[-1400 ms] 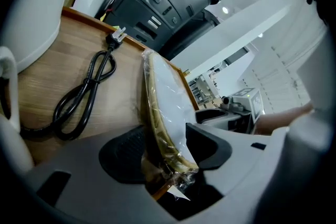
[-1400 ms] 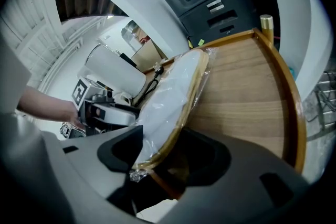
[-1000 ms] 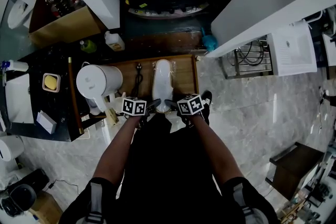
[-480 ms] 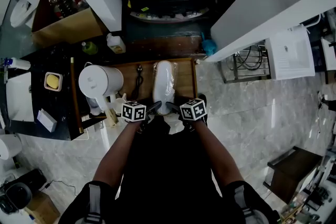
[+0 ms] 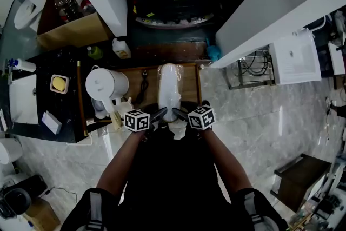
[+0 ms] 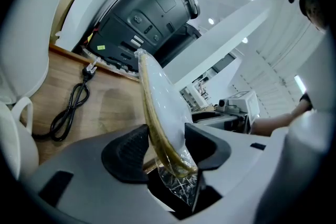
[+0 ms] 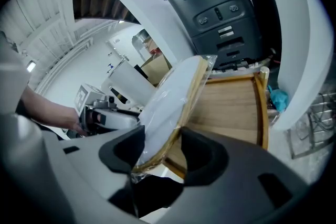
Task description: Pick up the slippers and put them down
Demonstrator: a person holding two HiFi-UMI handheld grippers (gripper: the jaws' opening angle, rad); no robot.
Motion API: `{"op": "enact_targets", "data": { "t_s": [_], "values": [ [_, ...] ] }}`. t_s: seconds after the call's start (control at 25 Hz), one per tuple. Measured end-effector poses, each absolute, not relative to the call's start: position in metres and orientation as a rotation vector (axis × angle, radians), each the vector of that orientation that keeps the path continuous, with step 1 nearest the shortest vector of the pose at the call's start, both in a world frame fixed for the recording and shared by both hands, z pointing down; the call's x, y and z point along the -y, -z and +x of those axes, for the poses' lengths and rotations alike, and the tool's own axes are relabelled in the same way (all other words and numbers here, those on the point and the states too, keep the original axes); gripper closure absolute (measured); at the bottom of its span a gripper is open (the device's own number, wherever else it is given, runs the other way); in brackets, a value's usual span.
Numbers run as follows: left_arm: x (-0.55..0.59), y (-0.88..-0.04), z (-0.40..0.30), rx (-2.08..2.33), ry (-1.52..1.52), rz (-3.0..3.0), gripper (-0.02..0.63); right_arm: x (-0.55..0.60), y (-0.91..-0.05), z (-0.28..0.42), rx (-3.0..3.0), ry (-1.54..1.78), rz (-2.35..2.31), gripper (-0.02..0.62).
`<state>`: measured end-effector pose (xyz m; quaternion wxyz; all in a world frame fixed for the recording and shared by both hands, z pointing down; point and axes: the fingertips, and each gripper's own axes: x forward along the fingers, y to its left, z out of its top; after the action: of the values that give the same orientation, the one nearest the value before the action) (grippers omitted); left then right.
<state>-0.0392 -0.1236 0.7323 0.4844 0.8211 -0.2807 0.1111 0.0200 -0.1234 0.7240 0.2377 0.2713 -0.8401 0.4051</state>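
The white, plastic-wrapped slippers with tan soles (image 5: 170, 89) are gripped at their near end from both sides. The left gripper (image 6: 165, 150) and right gripper (image 7: 160, 152) are each clamped on the bundle's edge. The pair is held over the wooden tray (image 5: 190, 84). Both grips should be kept even, so it is lowered flat, clear of the black cable (image 5: 142, 83).

Left forearm (image 5: 125, 153) and right forearm (image 5: 217, 151) extend forward, parallel. Left gripper (image 5: 160, 114) clamps the near end of the slippers (image 5: 169, 86) from their left edge. Right gripper (image 5: 179, 113) clamps the same end from their right edge.
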Motion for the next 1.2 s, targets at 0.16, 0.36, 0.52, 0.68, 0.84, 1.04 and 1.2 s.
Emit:
{"op": "enact_targets", "data": {
  "t_s": [0.16,0.36,0.52,0.68,0.84,1.04,1.2],
  "values": [
    [0.120,-0.709,-0.043,0.696,-0.253,2.049,0.387,0.119,-0.703,0.017,2.331,-1.085,0.758,0.374],
    [0.121,-0.673,-0.048,0.719,-0.205,2.111,0.387,0.118,-0.670,0.013,2.396,-1.049,0.797,0.374],
    [0.120,-0.645,-0.050,0.727,-0.161,2.153,0.387,0.116,-0.641,0.011,2.443,-1.014,0.829,0.374],
    [0.116,-0.609,-0.049,0.736,-0.129,2.221,0.387,0.111,-0.604,0.013,2.500,-0.963,0.867,0.374],
    [0.113,-0.580,-0.047,0.749,-0.109,2.284,0.387,0.108,-0.575,0.016,2.542,-0.870,0.901,0.380],
    [0.105,-0.564,-0.043,0.737,-0.119,2.326,0.387,0.099,-0.559,0.020,2.569,-0.849,0.930,0.383],
    [0.100,-0.559,-0.044,0.741,-0.139,2.335,0.387,0.093,-0.552,0.020,2.579,-0.851,0.922,0.390]
  ]
}}
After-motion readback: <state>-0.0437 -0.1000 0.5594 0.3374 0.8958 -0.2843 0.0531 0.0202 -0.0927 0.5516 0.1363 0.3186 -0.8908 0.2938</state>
